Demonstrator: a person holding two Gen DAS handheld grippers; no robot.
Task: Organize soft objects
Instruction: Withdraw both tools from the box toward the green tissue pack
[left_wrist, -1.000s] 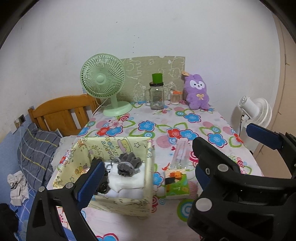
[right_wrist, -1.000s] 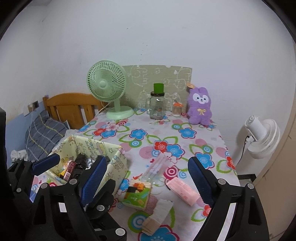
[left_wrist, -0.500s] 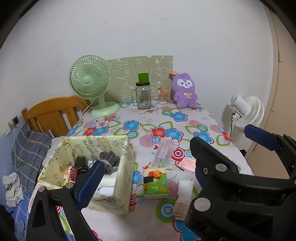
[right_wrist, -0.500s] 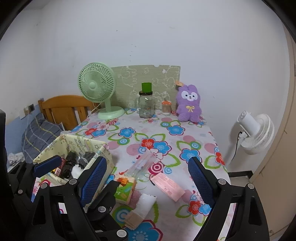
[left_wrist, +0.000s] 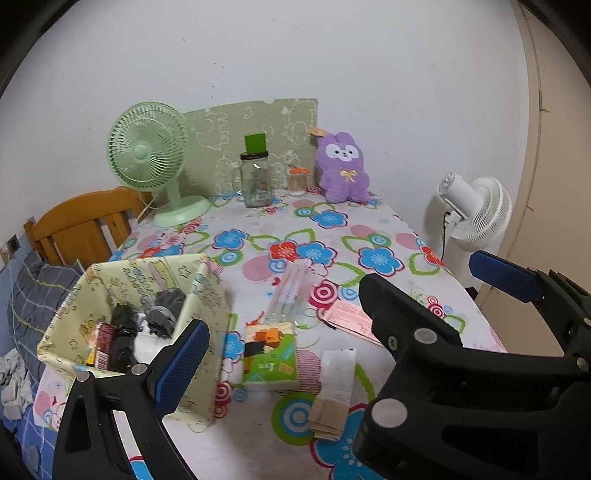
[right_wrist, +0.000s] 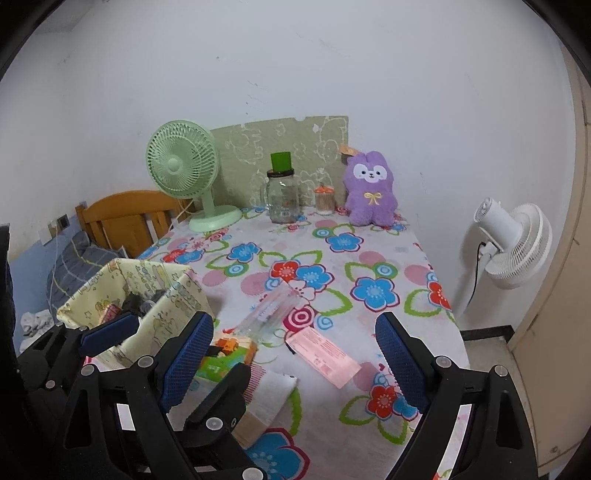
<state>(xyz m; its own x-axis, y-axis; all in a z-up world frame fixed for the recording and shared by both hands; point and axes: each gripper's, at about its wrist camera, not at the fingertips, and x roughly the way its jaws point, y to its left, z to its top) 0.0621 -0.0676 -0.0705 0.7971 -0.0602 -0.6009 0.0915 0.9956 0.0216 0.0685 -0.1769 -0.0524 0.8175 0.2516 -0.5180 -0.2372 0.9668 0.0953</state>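
Table middle (right_wrist: 332, 258) lies bare; fabric bin (right_wrist: 173, 295) blocks the left.

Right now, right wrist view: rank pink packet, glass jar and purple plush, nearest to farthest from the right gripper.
1. Pink packet: lying flat on the tablecloth, just ahead between the open right gripper's fingers.
2. Glass jar: far end, centre, near the wall.
3. Purple plush: far end, right of the jar. Jar and plush are nearly level; close call.

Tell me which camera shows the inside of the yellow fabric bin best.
The left wrist view: it looks down into the yellow fabric bin, showing dark and white items inside. In the right wrist view the bin is lower, and the left gripper partly covers it.
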